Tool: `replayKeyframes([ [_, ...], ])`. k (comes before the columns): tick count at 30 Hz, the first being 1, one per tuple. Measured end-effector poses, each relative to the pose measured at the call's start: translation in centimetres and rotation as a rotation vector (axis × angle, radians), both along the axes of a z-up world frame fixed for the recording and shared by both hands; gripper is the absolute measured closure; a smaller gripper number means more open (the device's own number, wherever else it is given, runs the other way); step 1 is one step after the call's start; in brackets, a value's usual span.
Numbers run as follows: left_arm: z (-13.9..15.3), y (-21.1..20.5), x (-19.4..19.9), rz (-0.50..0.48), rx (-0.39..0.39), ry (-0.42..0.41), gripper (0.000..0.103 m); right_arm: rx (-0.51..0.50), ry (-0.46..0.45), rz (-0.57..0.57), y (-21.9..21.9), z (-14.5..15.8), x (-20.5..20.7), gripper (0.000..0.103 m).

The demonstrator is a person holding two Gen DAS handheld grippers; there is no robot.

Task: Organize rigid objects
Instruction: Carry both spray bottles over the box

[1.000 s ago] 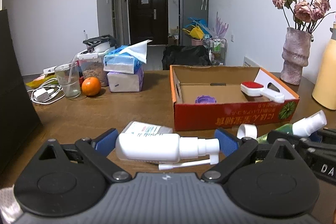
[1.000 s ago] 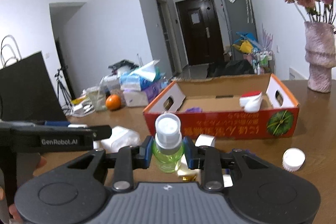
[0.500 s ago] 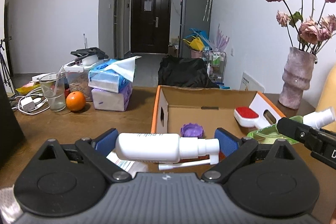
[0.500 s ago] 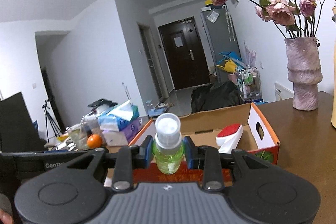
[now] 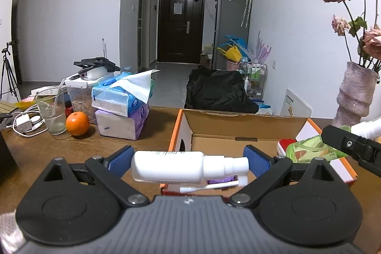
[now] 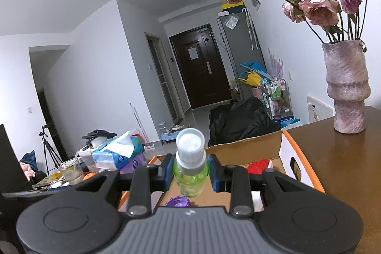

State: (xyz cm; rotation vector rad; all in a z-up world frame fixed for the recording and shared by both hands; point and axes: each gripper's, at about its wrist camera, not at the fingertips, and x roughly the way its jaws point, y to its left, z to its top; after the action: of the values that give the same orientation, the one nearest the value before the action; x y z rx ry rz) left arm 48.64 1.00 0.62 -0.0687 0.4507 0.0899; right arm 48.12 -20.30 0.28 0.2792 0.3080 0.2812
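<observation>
Brown wooden table (image 5: 71, 151), glossy, running far to the room's open floor. Far left: white charger with cables (image 5: 23, 123), clear glass with straw (image 5: 53, 111), orange (image 5: 77, 123) just right of glass. Behind these, lidded plastic container (image 5: 79, 92). Stacked tissue packs (image 5: 121, 108) right of orange. Centre right: open cardboard box (image 5: 238, 125), orange-rimmed. Far right: rough pinkish vase (image 6: 346, 87) holding dried roses.
</observation>
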Motion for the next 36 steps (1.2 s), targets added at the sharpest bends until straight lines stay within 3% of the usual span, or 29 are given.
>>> replayKeyframes([
  [20, -1.8, -2.7, 7.8, -0.016, 0.051, 0.039, 0.003, -0.055, 0.025, -0.045, -0.4, -1.3, 7.1, 0.073],
  [36, -2.5, -3.7, 11.1, -0.032, 0.081, 0.058, 0.003, -0.102, 0.061, -0.044, -0.6, -1.9, 10.2, 0.073],
])
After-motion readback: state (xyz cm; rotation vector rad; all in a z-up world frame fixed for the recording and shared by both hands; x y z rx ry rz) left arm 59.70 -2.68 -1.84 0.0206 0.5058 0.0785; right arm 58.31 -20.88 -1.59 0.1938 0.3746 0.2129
